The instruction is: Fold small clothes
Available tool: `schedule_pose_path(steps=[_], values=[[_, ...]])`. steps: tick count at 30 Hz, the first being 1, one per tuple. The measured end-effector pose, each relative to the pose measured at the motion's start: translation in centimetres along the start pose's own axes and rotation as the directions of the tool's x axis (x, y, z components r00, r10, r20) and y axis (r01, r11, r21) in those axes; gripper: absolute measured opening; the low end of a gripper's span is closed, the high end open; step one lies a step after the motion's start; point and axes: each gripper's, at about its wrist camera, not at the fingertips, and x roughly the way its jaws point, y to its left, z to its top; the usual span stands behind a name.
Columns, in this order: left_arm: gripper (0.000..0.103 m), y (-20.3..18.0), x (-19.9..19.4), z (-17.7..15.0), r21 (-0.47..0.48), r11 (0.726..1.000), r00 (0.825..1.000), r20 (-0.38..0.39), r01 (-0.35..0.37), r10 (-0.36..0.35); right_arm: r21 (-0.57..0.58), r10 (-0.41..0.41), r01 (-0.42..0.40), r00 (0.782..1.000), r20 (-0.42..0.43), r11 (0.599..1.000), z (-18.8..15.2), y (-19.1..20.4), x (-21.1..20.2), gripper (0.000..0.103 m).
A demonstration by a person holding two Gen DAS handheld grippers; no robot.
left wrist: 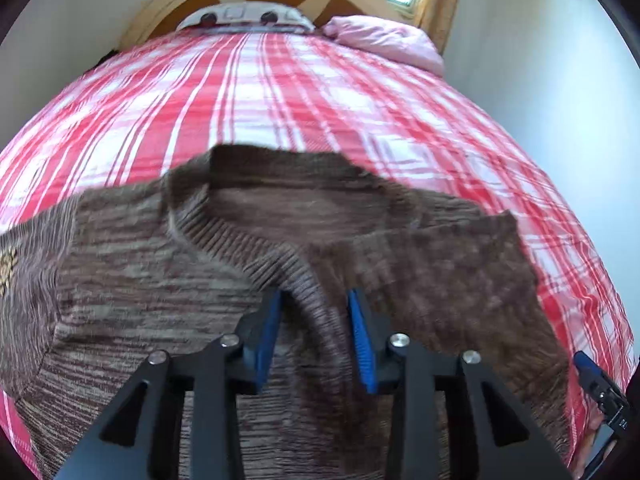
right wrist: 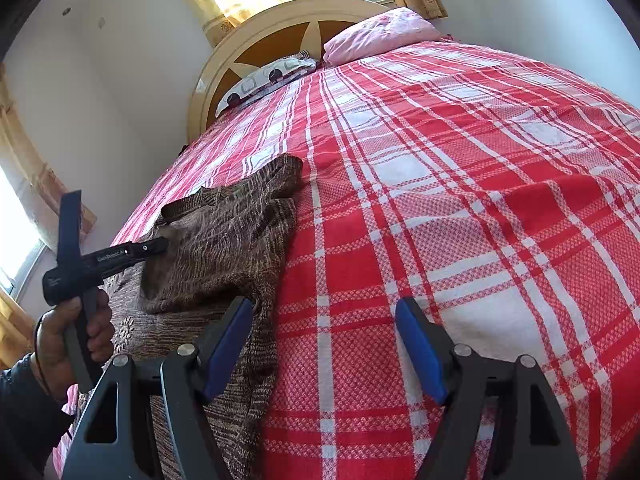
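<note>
On the red-and-white plaid bed (left wrist: pixel 320 92) lay a soft, floppy brown knitted sweater (left wrist: pixel 168 264), best pinched at its ribbed collar (left wrist: pixel 256 256); left hand-held gripper (left wrist: pixel 316 300) stood parted around a knit ridge, right hand-held gripper (right wrist: pixel 324 312) stood wide apart, empty.

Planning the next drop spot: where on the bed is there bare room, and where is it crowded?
Free: the red-and-white plaid bedspread between the brown knitted sweater and the pink pillow, and everything on its window-far side. Crowded: the near corner, where the sweater, left gripper and right gripper sit.

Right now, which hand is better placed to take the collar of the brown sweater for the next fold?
Left. Its fingers stand open on either side of the sweater's ribbed collar. The right gripper is open over the checked bedspread, beside the sweater's edge.
</note>
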Motion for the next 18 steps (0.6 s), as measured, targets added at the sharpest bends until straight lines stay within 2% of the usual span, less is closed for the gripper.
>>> schedule_pose_path(steps=[2,3,4,5,6,9,10,13,15,18], values=[[0.038,0.3,0.0,-0.2,0.0,0.999,0.999,0.001,0.038,-0.038,-0.001,-0.002,0.002,1.0,-0.001,1.0,0.0,0.1,0.0,0.075],[0.038,-0.2,0.3,-0.3,0.029,0.999,1.0,-0.009,0.028,-0.028,-0.003,-0.005,0.005,1.0,-0.001,1.0,0.0,0.1,0.1,0.075],[0.04,-1.0,0.7,-0.4,0.09,0.995,0.999,-0.009,-0.032,0.032,-0.006,-0.008,0.008,1.0,-0.002,1.0,0.0,0.2,0.1,0.075],[0.042,-2.3,1.2,-0.5,0.203,0.968,0.989,0.014,-0.148,0.149,-0.009,-0.011,0.011,1.0,-0.002,1.0,0.0,0.2,0.1,0.075],[0.049,-2.8,0.9,-0.7,0.253,0.945,0.978,0.043,-0.206,0.202,-0.01,-0.012,0.012,1.0,-0.002,1.0,0.0,0.3,0.1,0.075],[0.058,-3.5,0.5,-0.7,0.327,0.886,0.944,0.088,-0.33,0.319,0.002,0.003,-0.003,1.0,-0.001,1.0,0.0,0.1,0.1,0.075],[0.06,-3.0,0.1,-0.7,0.322,0.881,0.938,0.095,-0.345,0.333,0.006,0.008,-0.008,1.0,0.0,1.0,0.0,0.0,0.0,0.075],[0.071,-1.1,-2.5,-1.5,0.285,0.898,0.942,0.126,-0.335,0.312,0.01,0.013,-0.013,1.0,0.0,1.0,0.0,-0.1,0.0,0.075],[0.088,0.3,-4.2,-2.3,0.269,0.901,0.939,0.144,-0.34,0.312,0.01,0.014,-0.014,1.0,0.0,1.0,0.0,0.0,0.0,0.075],[0.09,3.0,-6.9,-3.6,0.244,0.908,0.938,0.161,-0.34,0.308,0.017,0.024,-0.024,1.0,0.003,1.0,0.0,-0.2,0.0,0.075]])
